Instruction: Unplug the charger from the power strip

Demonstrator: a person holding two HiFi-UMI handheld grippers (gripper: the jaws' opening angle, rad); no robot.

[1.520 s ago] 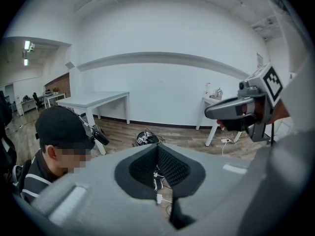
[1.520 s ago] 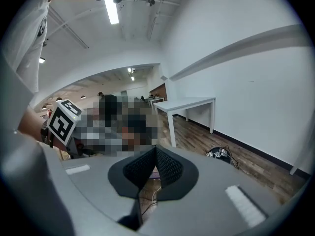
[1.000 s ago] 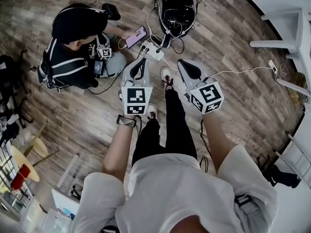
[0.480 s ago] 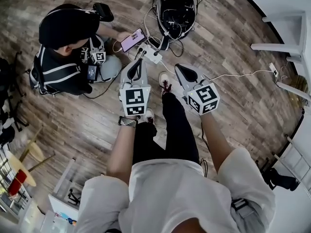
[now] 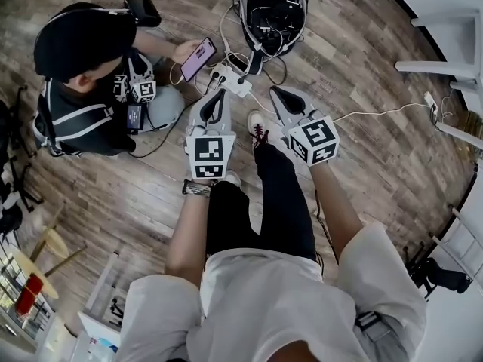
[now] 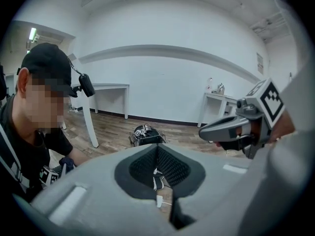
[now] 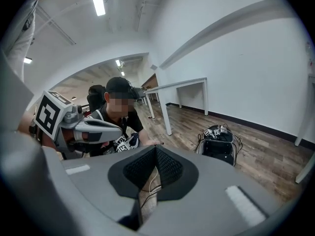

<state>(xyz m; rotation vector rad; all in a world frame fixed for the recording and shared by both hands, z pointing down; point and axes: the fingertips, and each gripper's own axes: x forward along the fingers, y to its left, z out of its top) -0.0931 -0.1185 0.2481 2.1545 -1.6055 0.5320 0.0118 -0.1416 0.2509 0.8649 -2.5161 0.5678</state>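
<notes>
Near the upper middle of the head view, the white power strip (image 5: 232,80) lies on the wooden floor (image 5: 362,51), just beyond both tips. White plugs (image 5: 226,72) and cables crowd it, too small to tell which is the charger. The left gripper (image 5: 219,95) (image 6: 157,149) and right gripper (image 5: 278,93) (image 7: 156,149) hang above the floor, each with jaws closed tip to tip on nothing. At upper left a seated person (image 5: 83,51), partly cut off, holds a phone (image 5: 198,57) beside the strip.
</notes>
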